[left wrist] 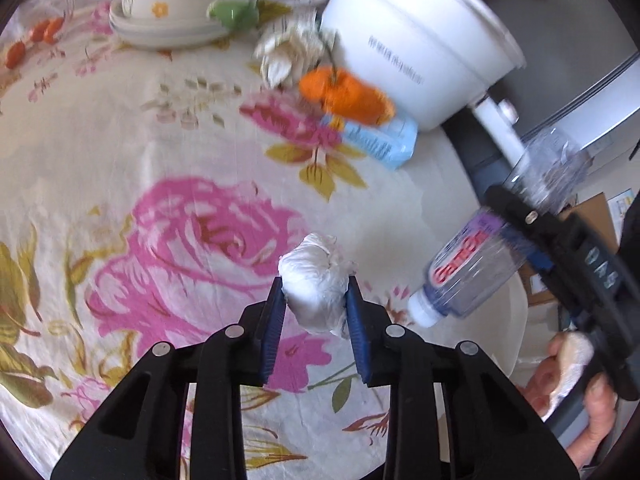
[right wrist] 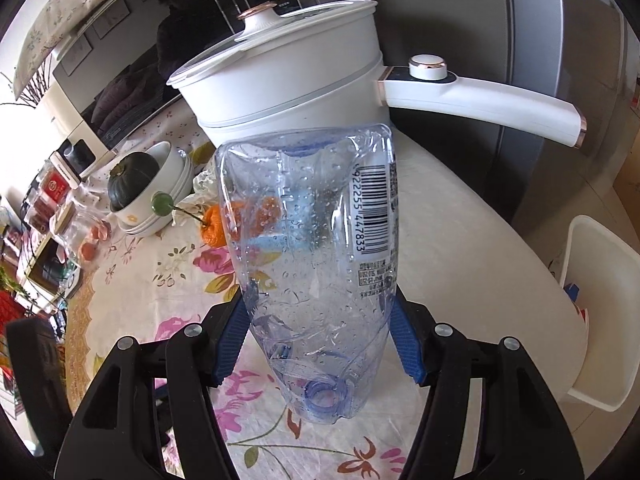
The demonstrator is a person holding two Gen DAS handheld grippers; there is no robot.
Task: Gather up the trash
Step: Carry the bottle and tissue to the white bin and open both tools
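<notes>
Left wrist view: left tongs clamping tissue wad, right tongs clamping bottle near table edge.

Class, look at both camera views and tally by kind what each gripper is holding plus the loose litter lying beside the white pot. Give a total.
Plastic bottles: 1, in the right gripper
Crumpled white tissue wads: 1, in the left gripper
Crumpled paper beside the white pot: 1
Blue wrappers: 1
Total: 4
</notes>
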